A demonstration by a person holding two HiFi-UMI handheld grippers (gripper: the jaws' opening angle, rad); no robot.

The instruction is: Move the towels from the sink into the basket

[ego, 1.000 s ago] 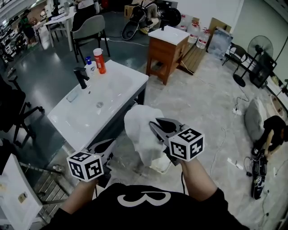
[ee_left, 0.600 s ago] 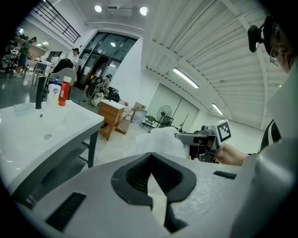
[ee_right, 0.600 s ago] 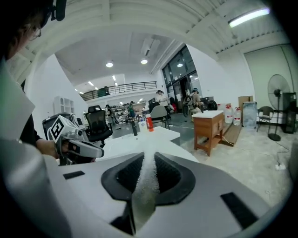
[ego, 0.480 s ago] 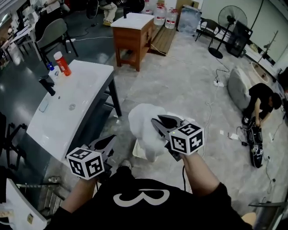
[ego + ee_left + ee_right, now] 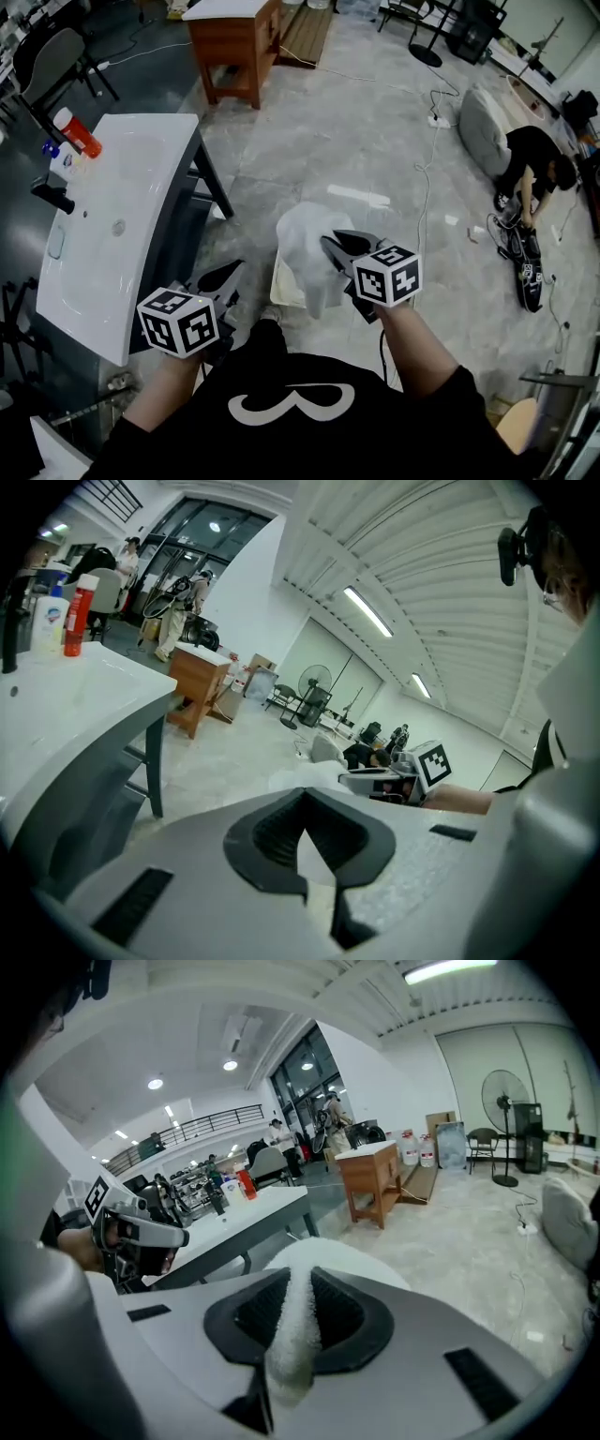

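My right gripper [image 5: 330,247] is shut on a white towel [image 5: 302,246], which hangs bunched from its jaws. In the right gripper view the towel [image 5: 328,1255] runs as a fluffy strip between the dark pads [image 5: 342,1312]. Directly under the towel a cream basket [image 5: 281,289] stands on the floor, mostly hidden by the cloth. Left of it and closer to my body, my left gripper [image 5: 228,276] is shut with nothing in it, beside the white sink [image 5: 141,150]. I see no towel in the sink basin.
A black tap [image 5: 52,195] and a red bottle [image 5: 75,131] stand at the sink's far end. A wooden cabinet [image 5: 234,37] is beyond it. A person [image 5: 530,164] crouches on the floor at the right, near cables.
Both grippers have swung away from the sink and sunk. The towel has travelled with the right gripper and now hangs over the basket. The left gripper stays shut and empty.
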